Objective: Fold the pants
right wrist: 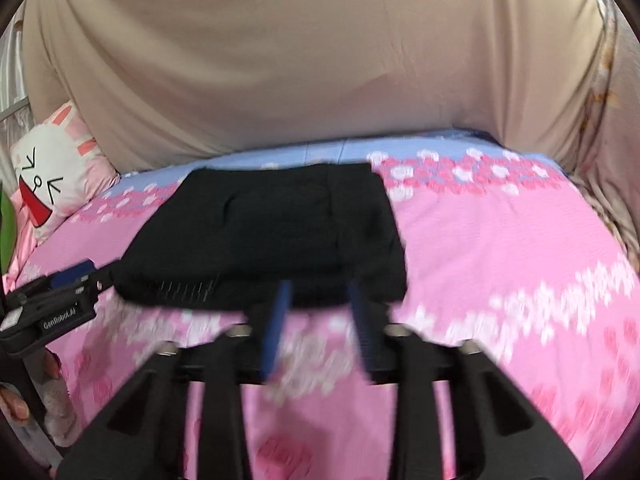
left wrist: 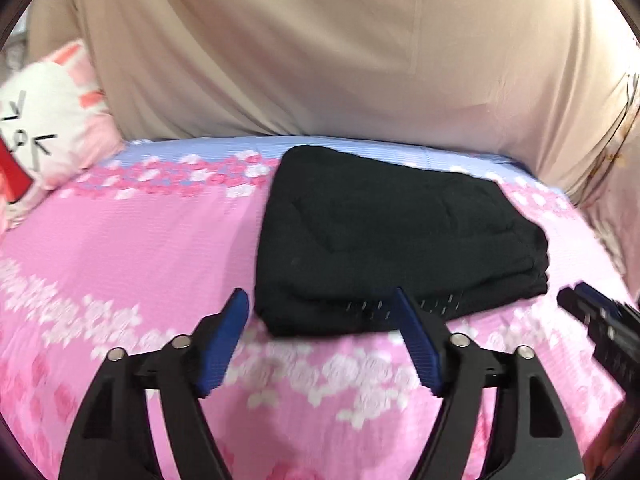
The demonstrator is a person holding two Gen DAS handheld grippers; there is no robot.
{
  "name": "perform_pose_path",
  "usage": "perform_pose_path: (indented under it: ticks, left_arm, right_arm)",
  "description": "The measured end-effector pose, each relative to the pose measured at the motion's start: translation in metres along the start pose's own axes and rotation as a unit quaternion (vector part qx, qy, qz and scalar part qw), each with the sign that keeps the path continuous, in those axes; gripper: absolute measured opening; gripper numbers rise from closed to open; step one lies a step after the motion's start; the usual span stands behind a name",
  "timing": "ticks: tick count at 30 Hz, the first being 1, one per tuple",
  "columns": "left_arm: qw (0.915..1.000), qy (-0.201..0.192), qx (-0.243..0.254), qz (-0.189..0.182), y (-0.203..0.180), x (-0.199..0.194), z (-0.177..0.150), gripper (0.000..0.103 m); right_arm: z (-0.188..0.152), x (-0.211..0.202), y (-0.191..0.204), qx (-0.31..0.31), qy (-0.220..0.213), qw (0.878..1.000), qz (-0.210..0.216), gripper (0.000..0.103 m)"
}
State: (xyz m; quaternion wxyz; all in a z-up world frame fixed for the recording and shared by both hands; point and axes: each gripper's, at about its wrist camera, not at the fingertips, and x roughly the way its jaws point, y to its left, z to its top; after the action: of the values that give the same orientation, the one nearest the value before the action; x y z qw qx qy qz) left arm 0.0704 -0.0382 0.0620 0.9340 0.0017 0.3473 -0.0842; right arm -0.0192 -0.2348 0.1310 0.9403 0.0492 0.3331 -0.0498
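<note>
Black pants (left wrist: pixel 400 240) are down on the bed (left wrist: pixel 132 248), folded into a compact stack toward the far edge, where the pink floral sheet gives way to its blue band. The layered edges face the near side. The fold looks finished or close to it, judging by the squared shape.

Left gripper (left wrist: pixel 320 308): jaws spread wide, nothing between them. It sits off the stack's near-left corner, and its right finger overlaps the near edge in the left wrist view, though I can't tell if that is contact. Right gripper (right wrist: pixel 320 300): jaws part-open with nothing clamped, tips at the stack's near edge (the view is motion-blurred, so contact is again unclear). Neither is holding cloth.

Risks from here:
- A finger tip snags the top layer on the way out. The near edge shows loose stacked layers, so a catch would peel the fold open.
- The right side of the stack, as the left wrist view shows it, looks thicker and a bit bulged. If nudged, the upper layers could slide off the lower ones.
- The sheet is soft and slightly rumpled, so pressing down to flatten the stack could drag the whole thing rather than crease it.
- If another fold is intended, gripping only the top layer would split the stack. Both jaws need to take the full thickness.

The pillow (left wrist: pixel 52 120) at the far-left corner is well apart and not a factor.
</note>
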Motion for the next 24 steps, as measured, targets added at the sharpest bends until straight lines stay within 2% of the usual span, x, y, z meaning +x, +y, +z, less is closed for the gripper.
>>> perform_pose_path:
  ticks: [3,5,8,10,11,12,13,14,15,19,20,22,23,24]
  left_arm:
    - [0.9998,0.016,0.005,-0.01,-0.005,0.003,-0.013,0.078]
    - [0.9997,0.023,0.01,-0.005,-0.008,0.005,-0.021,0.078]
    - [0.9994,0.031,0.017,0.004,-0.01,0.005,-0.024,0.078]
    - [0.9995,0.026,0.014,-0.011,-0.007,0.0,-0.017,0.079]
    - [0.9993,0.025,0.004,-0.026,-0.001,-0.002,-0.008,0.083]
    - [0.9988,0.025,-0.011,-0.042,0.005,-0.002,0.001,0.088]
    - [0.9972,0.025,-0.031,-0.063,0.014,-0.001,0.01,0.088]
    - [0.9947,0.032,-0.053,-0.082,0.024,0.006,0.019,0.089]
    - [0.993,0.04,-0.067,-0.088,0.029,0.012,0.024,0.089]
    - [0.983,0.094,-0.119,-0.103,0.053,0.065,0.037,0.089]
    - [0.9787,0.11,-0.132,-0.112,0.056,0.077,0.037,0.089]
    - [0.9616,0.139,-0.179,-0.155,0.067,0.101,0.032,0.089]
    - [0.9605,0.123,-0.19,-0.163,0.071,0.099,0.033,0.091]
    - [0.9564,0.126,-0.199,-0.173,0.073,0.102,0.034,0.09]
  right_arm:
    - [-0.017,-0.001,-0.005,0.006,0.006,1.0,-0.005,0.039]
    - [-0.024,0.004,-0.01,0.014,0.015,1.0,-0.006,0.044]
    - [-0.022,0.005,-0.021,0.029,0.009,1.0,-0.002,0.045]
    - [-0.009,0.006,-0.031,0.034,0.005,0.999,-0.004,0.048]
    - [0.001,0.007,-0.037,0.041,-0.001,0.999,-0.006,0.051]
    - [0.01,0.008,-0.045,0.047,-0.006,0.999,-0.003,0.062]
    - [0.018,0.01,-0.051,0.053,-0.008,0.999,-0.001,0.073]
    - [0.031,0.018,-0.062,0.066,-0.008,0.998,-0.001,0.076]
    - [0.039,0.026,-0.068,0.073,-0.001,0.997,0.0,0.084]
    - [0.063,0.07,-0.083,0.114,0.036,0.992,0.028,0.085]
    - [0.065,0.089,-0.089,0.135,0.058,0.989,0.034,0.085]
    - [0.061,0.112,-0.095,0.156,0.086,0.984,0.025,0.086]
    - [0.056,0.125,-0.098,0.175,0.102,0.979,0.036,0.086]
    - [0.05,0.132,-0.1,0.191,0.106,0.974,0.059,0.087]
